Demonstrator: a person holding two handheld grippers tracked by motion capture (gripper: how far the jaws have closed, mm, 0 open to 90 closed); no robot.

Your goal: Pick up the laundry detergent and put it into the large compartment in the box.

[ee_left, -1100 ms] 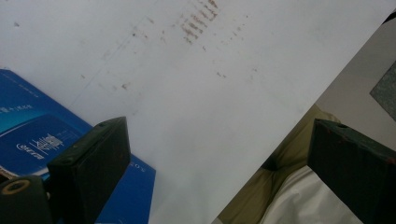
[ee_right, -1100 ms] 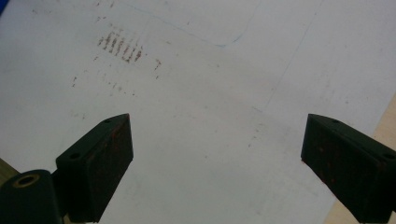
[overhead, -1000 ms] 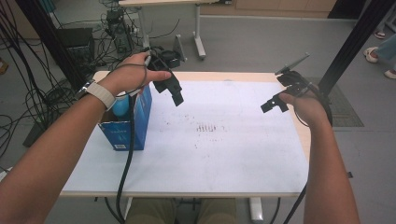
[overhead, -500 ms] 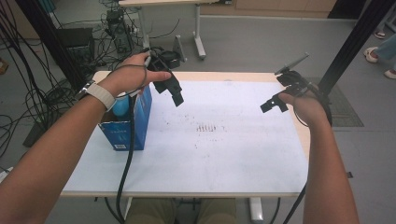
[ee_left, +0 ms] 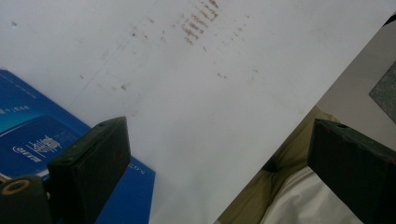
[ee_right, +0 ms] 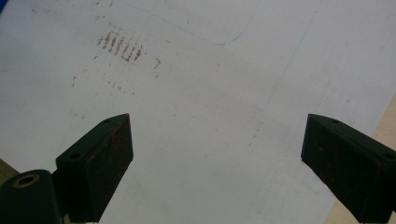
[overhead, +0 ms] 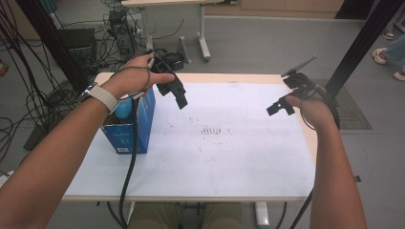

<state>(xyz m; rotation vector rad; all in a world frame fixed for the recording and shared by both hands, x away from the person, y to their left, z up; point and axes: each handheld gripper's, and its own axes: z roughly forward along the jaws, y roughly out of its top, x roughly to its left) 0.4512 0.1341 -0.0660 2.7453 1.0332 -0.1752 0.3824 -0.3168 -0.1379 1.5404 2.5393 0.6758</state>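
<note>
Table (overhead: 200, 167) fills the middle of the high view, its top covered by a white sheet with a wooden edge showing along the far and right sides. A patch of small brown marks (overhead: 210, 130) sits near the centre of the sheet; the same marks show at the top of the left gripper view (ee_left: 201, 23) and in the upper left of the right gripper view (ee_right: 119, 46).

Next in size, a blue box (overhead: 129, 129) stands upright at the left edge of the table, in the left-centre of the high view, open at the top with a light blue rounded object (overhead: 123, 109) inside it. In the left gripper view the box's printed blue face (ee_left: 42, 140) occupies the lower left, partly behind the near jaw.

The left gripper (overhead: 179, 95) hangs in the air just right of the box's top, above the sheet in the upper left-centre of the high view, touching nothing. In its own view its jaws stand wide apart with nothing between them but the sheet and, at the lower right, a part of the person's clothing past the table edge.

The right gripper (overhead: 279, 107) hovers over the right edge of the table, in the right-centre of the high view, well apart from the box. Its jaws are likewise spread wide, with bare sheet between them.
</note>
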